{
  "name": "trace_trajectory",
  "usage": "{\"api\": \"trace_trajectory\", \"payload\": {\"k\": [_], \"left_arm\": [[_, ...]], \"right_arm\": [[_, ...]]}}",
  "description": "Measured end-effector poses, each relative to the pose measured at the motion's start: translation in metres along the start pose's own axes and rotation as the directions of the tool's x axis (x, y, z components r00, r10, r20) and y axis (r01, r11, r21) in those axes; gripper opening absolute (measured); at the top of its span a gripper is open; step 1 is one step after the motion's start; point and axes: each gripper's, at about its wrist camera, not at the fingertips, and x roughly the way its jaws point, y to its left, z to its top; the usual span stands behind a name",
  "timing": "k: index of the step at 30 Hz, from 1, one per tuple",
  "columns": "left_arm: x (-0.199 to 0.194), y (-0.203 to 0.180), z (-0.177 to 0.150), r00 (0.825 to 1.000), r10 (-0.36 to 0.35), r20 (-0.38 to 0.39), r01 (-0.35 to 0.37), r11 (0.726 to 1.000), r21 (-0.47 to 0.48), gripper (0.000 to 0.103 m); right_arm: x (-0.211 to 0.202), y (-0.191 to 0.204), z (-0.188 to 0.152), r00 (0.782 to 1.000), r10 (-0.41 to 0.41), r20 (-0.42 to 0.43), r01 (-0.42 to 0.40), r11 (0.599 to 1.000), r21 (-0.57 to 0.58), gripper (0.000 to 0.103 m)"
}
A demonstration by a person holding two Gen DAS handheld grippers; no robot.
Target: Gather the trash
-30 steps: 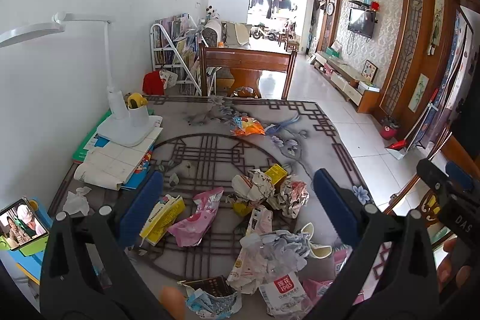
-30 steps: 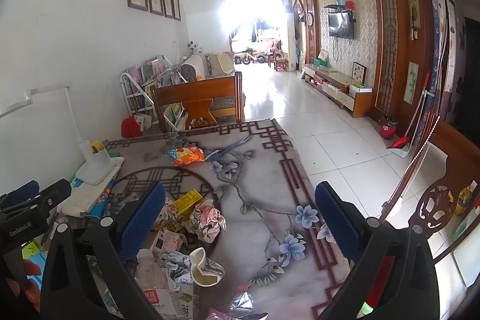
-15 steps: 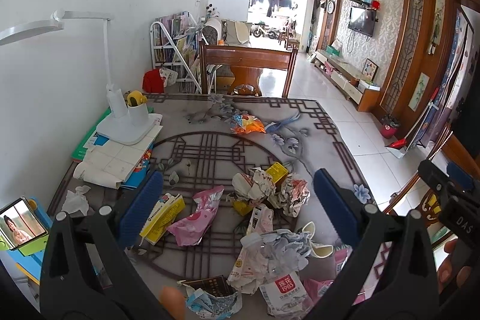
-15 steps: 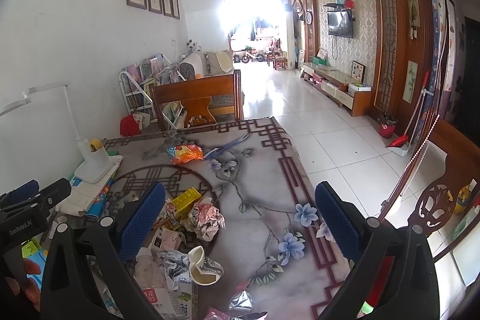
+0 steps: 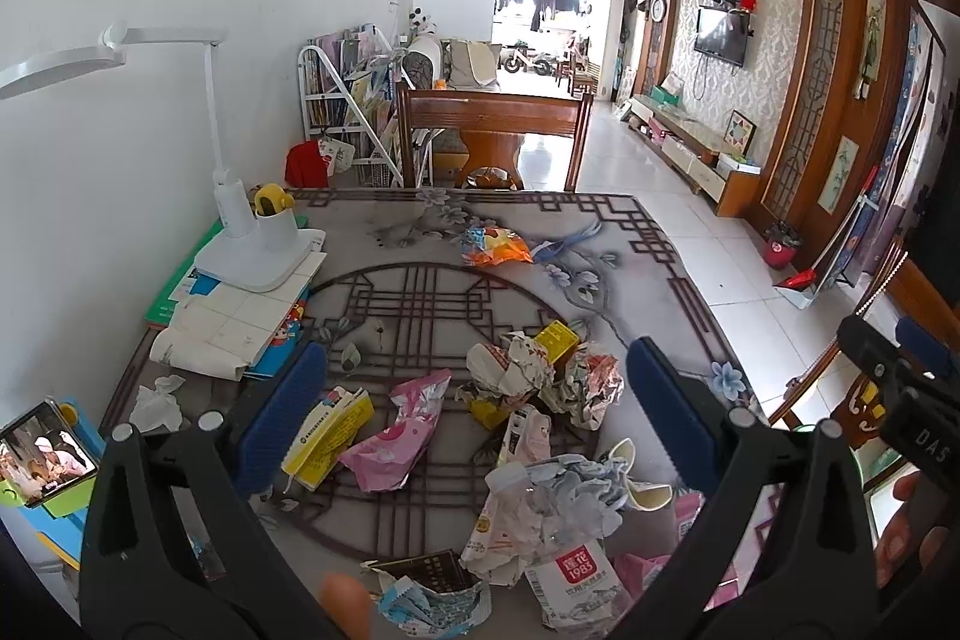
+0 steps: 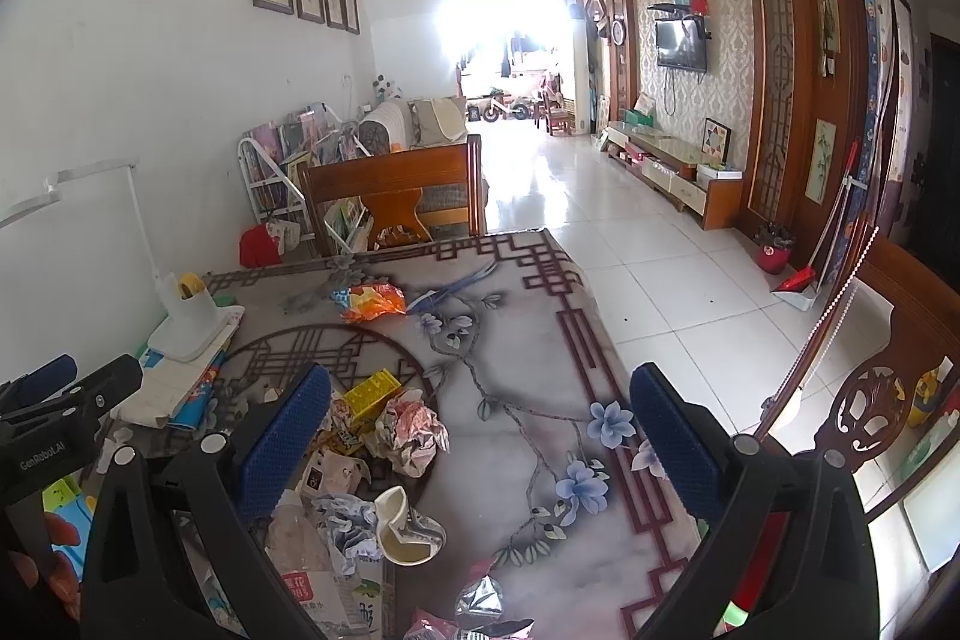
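Two grippers, left gripper (image 5: 474, 388) and right gripper (image 6: 480, 418), hover with jaws spread wide, holding nothing. Only the left view shows the crumpled pink plastic wrapper (image 5: 399, 430); it lies mid-table (image 5: 420, 232) among crushed paper.

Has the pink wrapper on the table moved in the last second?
No. The pink wrapper still lies beside the yellow box, in the same spot on the table's pattern.

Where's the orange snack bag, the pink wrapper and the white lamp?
orange snack bag (image 5: 497, 245), left wrist view, middle of the crumpled bag.
pink wrapper (image 5: 399, 433), left wrist view, middle of its flat pink face.
white lamp (image 5: 252, 259), left wrist view, top of its flat base.
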Motion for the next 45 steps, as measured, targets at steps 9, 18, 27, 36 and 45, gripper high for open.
{"api": "trace_trajectory", "payload": {"k": [9,18,27,36,45], "left_arm": [[-0.002,0.000,0.003,1.000,-0.005,-0.002,0.005,1.000,0.010,0.098],[0.005,0.023,-0.005,1.000,0.009,-0.015,-0.009,1.000,0.000,0.098],[0.039,0.075,-0.060,0.980,-0.061,-0.192,0.052,0.997,-0.051,0.094],[0.072,0.097,-0.143,0.868,-0.165,-0.468,0.104,0.983,-0.153,0.045],[0.086,0.082,-0.173,0.794,-0.255,-0.552,0.156,0.963,-0.220,0.067]], "right_arm": [[0.000,0.001,-0.002,1.000,-0.001,-0.011,0.001,1.000,-0.006,0.096],[0.002,0.013,-0.005,0.999,0.009,-0.041,-0.011,0.999,-0.041,0.096],[0.032,0.032,-0.041,0.959,0.123,-0.255,-0.145,0.987,-0.069,0.096],[0.082,0.071,-0.111,0.775,0.295,-0.558,-0.355,0.935,0.002,0.062],[0.094,0.088,-0.126,0.703,0.351,-0.619,-0.414,0.909,0.044,0.067]]}}
